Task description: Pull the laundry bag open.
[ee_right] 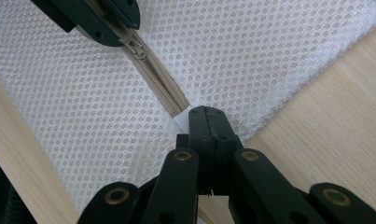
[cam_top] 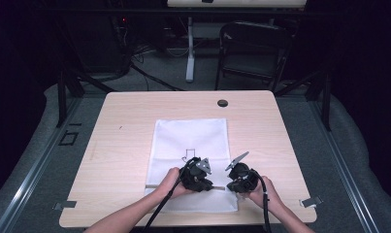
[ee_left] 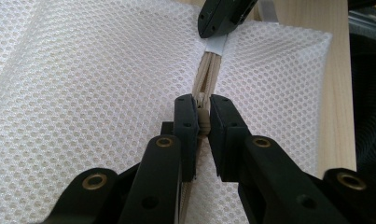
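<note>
A white mesh bag [cam_top: 193, 141] lies flat on the wooden table [cam_top: 120, 145], and a beige zipper [ee_left: 206, 74] runs across its near part. My left gripper [ee_left: 203, 100] is shut on the zipper slider [ee_left: 204, 120]. In the high view this gripper [cam_top: 198, 175] sits over the zipper line. My right gripper [ee_right: 205, 112] is shut on the white tab [ee_right: 182, 120] at the zipper's end, by the bag's right edge. From the right gripper view, the slider [ee_right: 136, 46] sits a short way up the closed zipper teeth [ee_right: 160, 86]. Both hands hold the grippers close together, right gripper [cam_top: 239, 180] beside the left.
A dark grommet hole [cam_top: 222, 103] sits near the table's far edge. Metal clips [cam_top: 310, 201] mark the front corners. Beyond the table stand a folding chair [cam_top: 253, 48] and a white desk leg [cam_top: 189, 48]. Bare wood lies on both sides of the bag.
</note>
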